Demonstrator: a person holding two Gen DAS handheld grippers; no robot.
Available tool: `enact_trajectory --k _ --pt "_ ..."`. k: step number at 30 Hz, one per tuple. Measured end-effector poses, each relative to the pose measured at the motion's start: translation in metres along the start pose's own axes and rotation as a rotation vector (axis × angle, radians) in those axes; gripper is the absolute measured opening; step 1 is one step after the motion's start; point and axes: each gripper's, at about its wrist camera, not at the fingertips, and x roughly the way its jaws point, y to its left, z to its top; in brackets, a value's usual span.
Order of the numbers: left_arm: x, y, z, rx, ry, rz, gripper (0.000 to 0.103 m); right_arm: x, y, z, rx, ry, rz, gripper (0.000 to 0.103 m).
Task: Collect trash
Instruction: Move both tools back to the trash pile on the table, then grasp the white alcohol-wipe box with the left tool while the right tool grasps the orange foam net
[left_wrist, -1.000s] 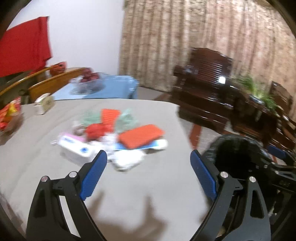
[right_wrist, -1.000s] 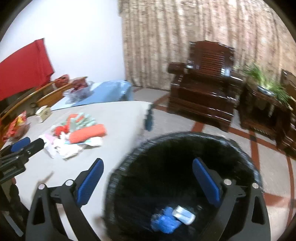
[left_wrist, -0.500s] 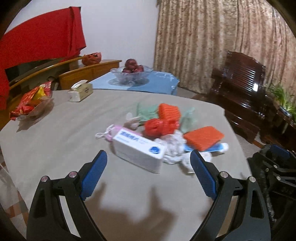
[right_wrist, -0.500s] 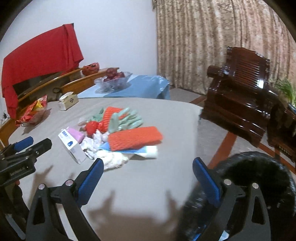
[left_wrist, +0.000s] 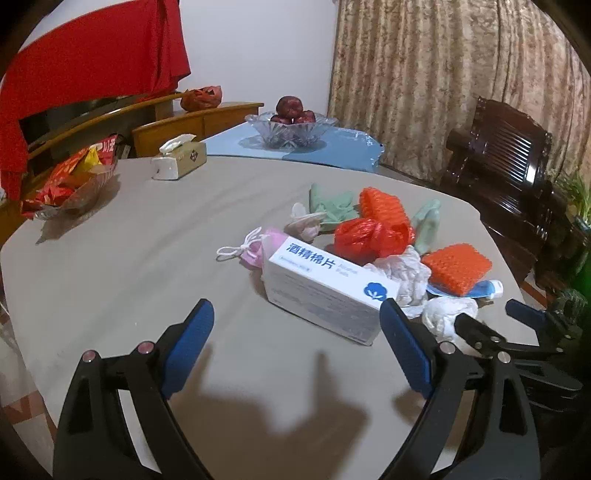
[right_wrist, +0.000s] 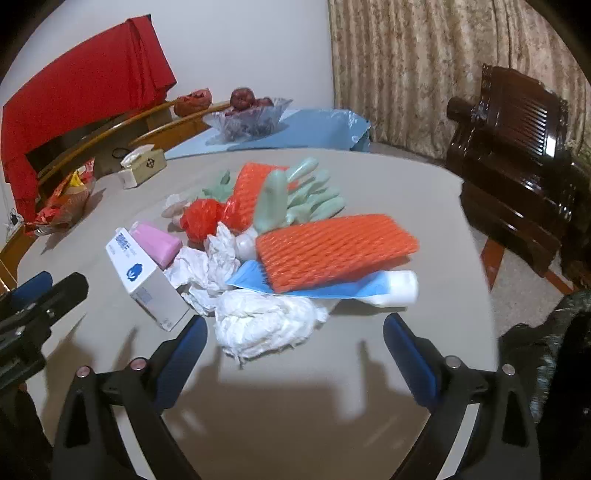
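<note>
Both the left hand-held gripper (left_wrist: 295, 345) and the right hand-held gripper (right_wrist: 293, 350) stood wide open and empty above the bench (left_wrist: 147, 258), near the white box (left_wrist: 325, 291).

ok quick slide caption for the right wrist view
Open right gripper hovers before crumpled white tissue at the near edge of a trash pile on the grey table.
</note>
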Motion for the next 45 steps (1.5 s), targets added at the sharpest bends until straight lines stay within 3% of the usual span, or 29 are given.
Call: enact_trajectory --k 8,16,22,29,33,39,42,45 --pt "0.008 0.005 0.0 -0.014 0.009 -0.004 0.088 0.011 0.004 0.001 -0.01 0.051 0.005 0.086" --pt "0.013 -0.005 0.002 -0.02 0.005 -0.017 0.088 -0.02 -0.011 0.022 -0.007 -0.067 -0.029 0.086" --pt "0.019 -0.014 0.009 -0.017 -0.002 -0.022 0.088 0.012 -0.016 0.04 -0.02 -0.04 -0.034 0.086" --pt "0.022 -0.016 0.012 -0.014 0.003 -0.018 0.088 0.04 -0.025 0.037 -0.022 0.014 -0.034 0.084" --pt "0.029 -0.016 0.013 -0.016 0.014 -0.019 0.088 0.046 -0.025 0.037 -0.044 0.03 -0.044 0.067" --pt "0.032 -0.022 0.011 -0.015 0.019 -0.03 0.088 0.043 -0.044 0.037 0.014 0.021 -0.027 0.026" --pt "0.035 -0.028 0.01 -0.016 0.03 -0.034 0.088 0.042 -0.054 0.037 0.036 0.021 -0.015 0.014" --pt "0.039 -0.036 0.01 -0.02 0.04 -0.034 0.088 0.041 -0.057 0.038 0.036 0.02 -0.009 0.012"
